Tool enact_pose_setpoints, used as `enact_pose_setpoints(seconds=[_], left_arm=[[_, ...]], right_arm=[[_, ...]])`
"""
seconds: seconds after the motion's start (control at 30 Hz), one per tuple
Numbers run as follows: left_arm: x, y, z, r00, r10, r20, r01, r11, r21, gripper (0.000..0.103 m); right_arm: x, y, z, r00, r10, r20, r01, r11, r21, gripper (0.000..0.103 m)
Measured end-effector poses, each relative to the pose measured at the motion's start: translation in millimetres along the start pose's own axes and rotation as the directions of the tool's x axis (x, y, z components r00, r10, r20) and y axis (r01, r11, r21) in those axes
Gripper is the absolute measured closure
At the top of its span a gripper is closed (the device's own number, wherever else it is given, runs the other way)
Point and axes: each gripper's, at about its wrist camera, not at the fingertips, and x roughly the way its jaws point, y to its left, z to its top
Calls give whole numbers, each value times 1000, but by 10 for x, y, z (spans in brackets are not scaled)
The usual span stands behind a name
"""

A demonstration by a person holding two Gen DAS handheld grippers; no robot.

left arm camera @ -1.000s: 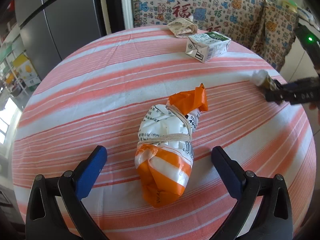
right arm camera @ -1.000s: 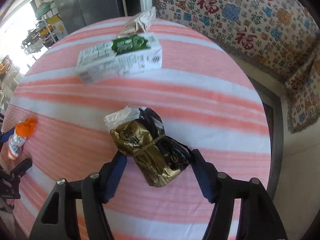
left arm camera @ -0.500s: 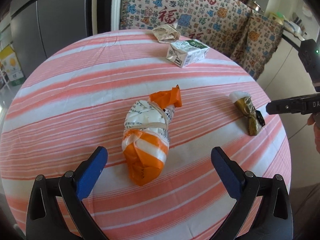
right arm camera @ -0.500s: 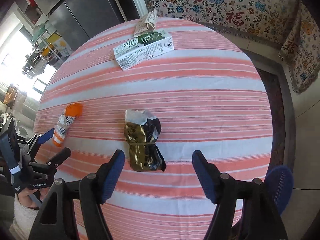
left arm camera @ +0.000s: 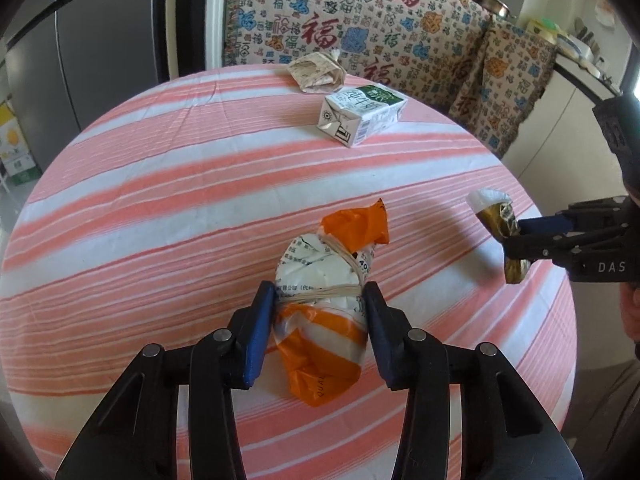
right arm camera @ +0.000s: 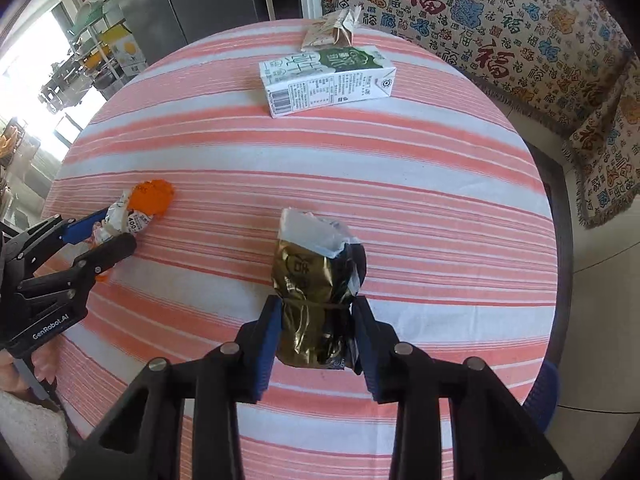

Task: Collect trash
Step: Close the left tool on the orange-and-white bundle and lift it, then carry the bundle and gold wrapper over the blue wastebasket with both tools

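Note:
An orange-and-white wrapper bundle (left arm camera: 324, 304) tied with string lies on the striped round table (left arm camera: 160, 208). My left gripper (left arm camera: 320, 312) is shut on its middle. It also shows in the right wrist view (right arm camera: 136, 212). A gold-and-black wrapper bundle (right arm camera: 316, 280) lies further right, and my right gripper (right arm camera: 316, 320) is shut on it. In the left wrist view this bundle (left arm camera: 494, 212) shows at the right edge, held by the right gripper (left arm camera: 516, 236). Whether either bundle is lifted I cannot tell.
A green-and-white milk carton (left arm camera: 362, 114) lies on its side at the far part of the table, with a crumpled paper bag (left arm camera: 318, 74) behind it. A patterned cloth (left arm camera: 360, 28) hangs beyond the table. A grey fridge (left arm camera: 80, 40) stands at the back left.
Both grippers were open and pulled back from the bundles half a second ago. They have moved in and closed, left on the orange-and-white bundle, right on the gold-and-black one.

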Motion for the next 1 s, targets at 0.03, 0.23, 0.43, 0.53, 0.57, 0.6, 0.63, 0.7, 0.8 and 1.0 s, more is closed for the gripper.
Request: enact_pose_setpoints(seconds=[0.03, 0.23, 0.43, 0.53, 0.57, 0.6, 0.63, 0.7, 0.8, 1.0], left_arm=[[-28, -9, -16, 1000, -9, 4, 9, 1000, -14, 58], [-142, -170, -148, 999, -38, 12, 38, 998, -48, 58], [-311, -489, -179, 998, 21, 52, -21, 1000, -3, 58], [-366, -598, -217, 997, 45, 60, -45, 999, -2, 58], [-378, -639, -231, 997, 54, 62, -55, 999, 1, 58], [-390, -676, -243, 996, 62, 64, -63, 998, 4, 58], [-396, -700, -252, 996, 66, 63, -67, 998, 6, 58], [-408, -765, -261, 996, 71, 61, -72, 997, 16, 58], [-420, -873, -258, 995, 84, 62, -86, 995, 40, 58], [-481, -1012, -237, 993, 96, 69, -101, 992, 69, 58]], right_arm=[[-57, -14, -30, 1000, 9, 11, -10, 1000, 8, 67], [-246, -82, -230, 998, 42, 52, -45, 998, 54, 67], [-304, -330, -460, 996, 61, 67, -68, 993, 100, 67], [-342, -414, -579, 996, 55, 74, -63, 992, 108, 67], [-354, -447, -614, 996, 52, 75, -60, 992, 111, 67], [-370, -477, -652, 996, 52, 78, -61, 992, 113, 67], [-384, -506, -691, 995, 53, 80, -62, 991, 116, 67], [-410, -561, -748, 995, 52, 84, -62, 990, 125, 67], [-440, -628, -809, 994, 54, 92, -67, 988, 138, 67], [-467, -674, -868, 992, 62, 108, -78, 985, 152, 67]])
